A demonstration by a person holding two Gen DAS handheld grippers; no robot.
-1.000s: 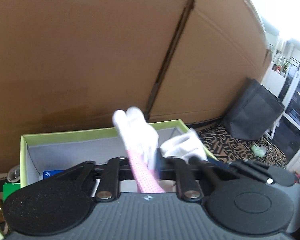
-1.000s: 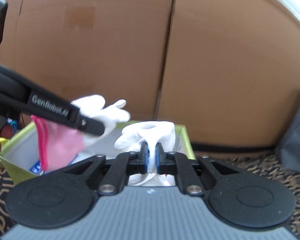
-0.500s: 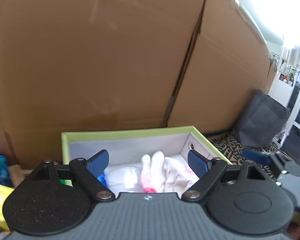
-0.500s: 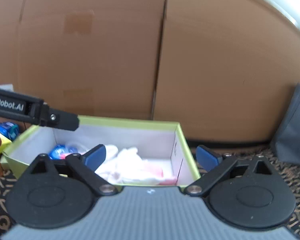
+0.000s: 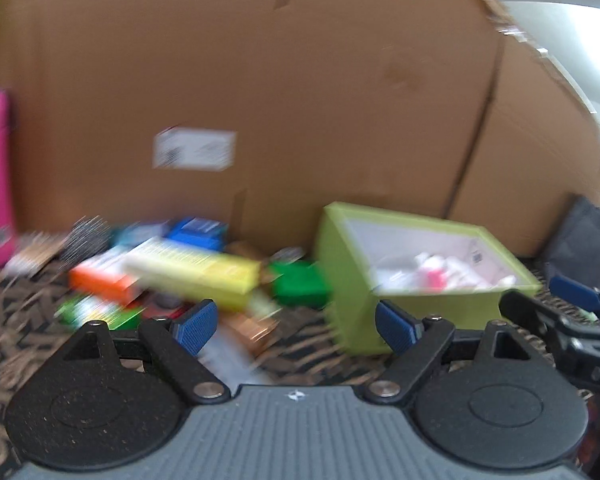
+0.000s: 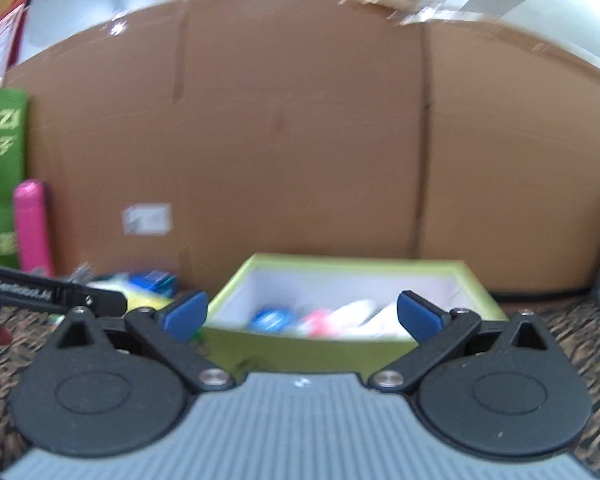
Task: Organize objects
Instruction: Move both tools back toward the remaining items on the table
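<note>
While both views are smearing with blur, a brown-and-black patterned carpet (image 5: 28, 344) is showing underfoot, and a tall wall of brown cardboard (image 5: 260, 100) is closing off the back, with a white printed label (image 5: 194, 149) stuck on it, too blurred to read. A dark bag (image 5: 584, 236) is sitting at the far right against the cardboard. A lime-green box (image 6: 340, 350) with a pale lining is resting open on the carpet; white cloth items (image 6: 364, 312), something pink (image 6: 320, 320) and a round blue thing (image 6: 270, 319) are lying inside it. Left of the box, a loose pile is lying on the carpet: a long yellow carton (image 5: 192, 272), an orange pack (image 5: 100, 280), a green box (image 5: 300, 288) and a blue pack (image 5: 196, 232). A pink bottle (image 6: 32, 228) is standing upright near the cardboard, beside a green bag (image 6: 0, 168) bearing white characters, only partly legible. The left tongs (image 5: 296, 326) are standing wide apart, gripping nothing, over the gap between pile and box. The right tongs (image 6: 302, 314) are likewise spread apart and empty, framing the box. Lettering reading "GenRobot.AI" is showing on the left tool's arm in the right wrist view.
</note>
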